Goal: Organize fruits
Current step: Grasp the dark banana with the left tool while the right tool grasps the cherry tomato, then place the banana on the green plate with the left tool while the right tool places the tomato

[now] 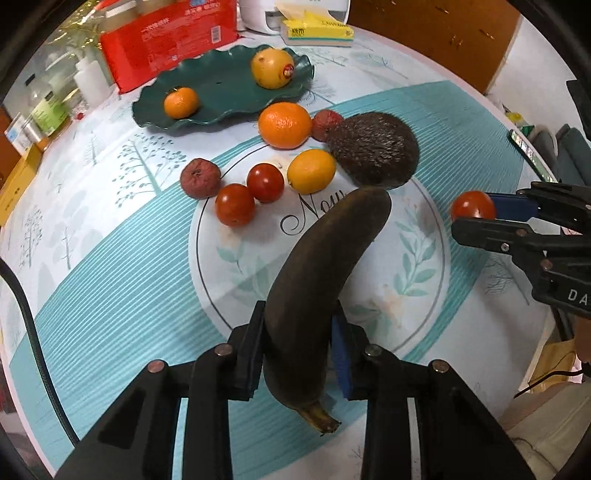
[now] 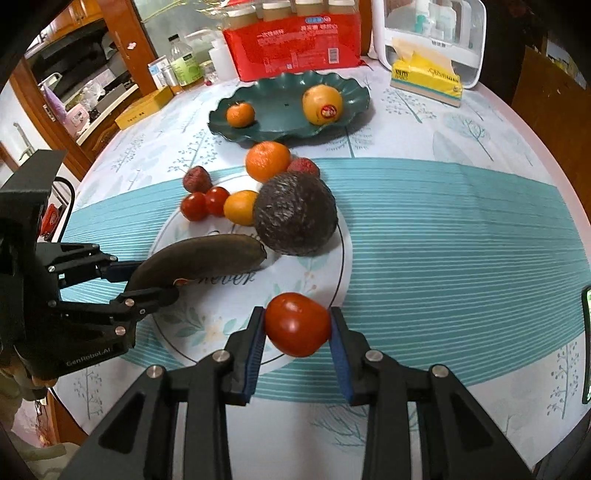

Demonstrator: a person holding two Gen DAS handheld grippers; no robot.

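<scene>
My left gripper point(image 1: 298, 347) is shut on a dark brown banana point(image 1: 325, 266) near its stem end; the banana's far tip points toward the avocado point(image 1: 373, 147). My right gripper point(image 2: 297, 332) is shut on a red tomato point(image 2: 297, 324) just above the tablecloth. In the left wrist view the right gripper point(image 1: 476, 218) shows at the right edge with the tomato point(image 1: 472, 206). A dark green wavy plate point(image 1: 229, 99) at the back holds a small orange point(image 1: 181, 102) and a yellow stickered fruit point(image 1: 272, 68). Loose on the cloth lie an orange point(image 1: 284, 124), a lemon point(image 1: 311, 171), two tomatoes point(image 1: 250, 192) and two reddish wrinkled fruits point(image 1: 200, 178).
A red package point(image 2: 291, 40), a yellow tissue box point(image 2: 426, 79), bottles point(image 2: 184, 66) and a white appliance point(image 2: 432, 33) line the table's far edge. A phone point(image 2: 586, 339) lies at the right rim. A black cable point(image 1: 33, 332) runs along the left.
</scene>
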